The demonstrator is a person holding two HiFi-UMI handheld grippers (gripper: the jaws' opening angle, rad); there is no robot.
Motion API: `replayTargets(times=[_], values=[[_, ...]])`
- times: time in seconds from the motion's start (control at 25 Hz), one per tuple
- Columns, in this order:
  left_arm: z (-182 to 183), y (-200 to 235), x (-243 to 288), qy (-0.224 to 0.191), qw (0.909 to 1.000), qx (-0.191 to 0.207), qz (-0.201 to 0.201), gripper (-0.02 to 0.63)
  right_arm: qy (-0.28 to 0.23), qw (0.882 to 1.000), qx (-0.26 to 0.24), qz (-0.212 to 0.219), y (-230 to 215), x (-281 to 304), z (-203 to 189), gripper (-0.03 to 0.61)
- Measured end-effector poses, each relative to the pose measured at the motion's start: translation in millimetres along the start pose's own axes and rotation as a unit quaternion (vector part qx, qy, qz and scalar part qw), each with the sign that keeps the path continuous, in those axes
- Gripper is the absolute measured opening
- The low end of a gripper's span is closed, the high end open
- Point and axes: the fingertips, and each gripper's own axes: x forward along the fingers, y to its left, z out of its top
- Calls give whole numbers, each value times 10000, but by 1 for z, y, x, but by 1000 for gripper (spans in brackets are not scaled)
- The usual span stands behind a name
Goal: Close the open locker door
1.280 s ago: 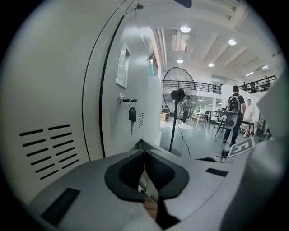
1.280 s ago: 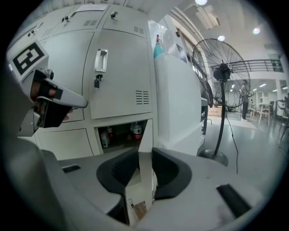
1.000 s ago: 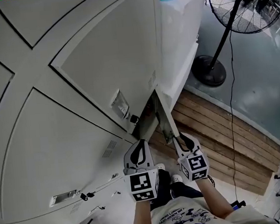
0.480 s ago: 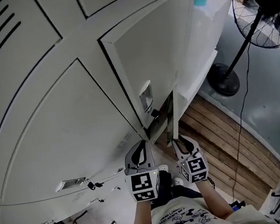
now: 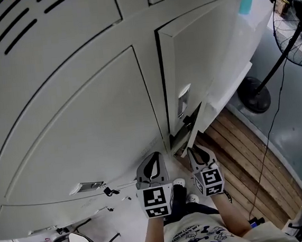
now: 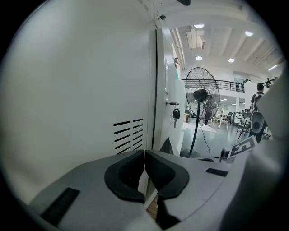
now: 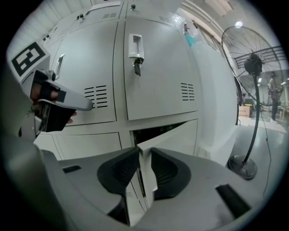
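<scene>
The door (image 7: 175, 136), bottom row at the right end of the lockers (image 5: 87, 124), hangs ajar; the right gripper (image 7: 143, 151) has its free edge pinched between jaws that have just been closing, while the left gripper (image 6: 144, 152) beside it is closed tight on nothing. Best to hold lightly, swing the edge along its arc toward the opening (image 7: 156, 127), and let go before a jaw gets trapped there, then push flush
</scene>
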Motion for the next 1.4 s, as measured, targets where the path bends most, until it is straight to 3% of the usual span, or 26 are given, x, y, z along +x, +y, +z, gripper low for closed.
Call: replayTargets(times=[0.84,1.4], values=[[0,32,-22,-60,9992,-52,403,8,-103,9987,-271,426,32,59,20,67],[-7,38,-30,-41,9988,-116,476,8,-168,9982,-139,552,38,73,25,66]])
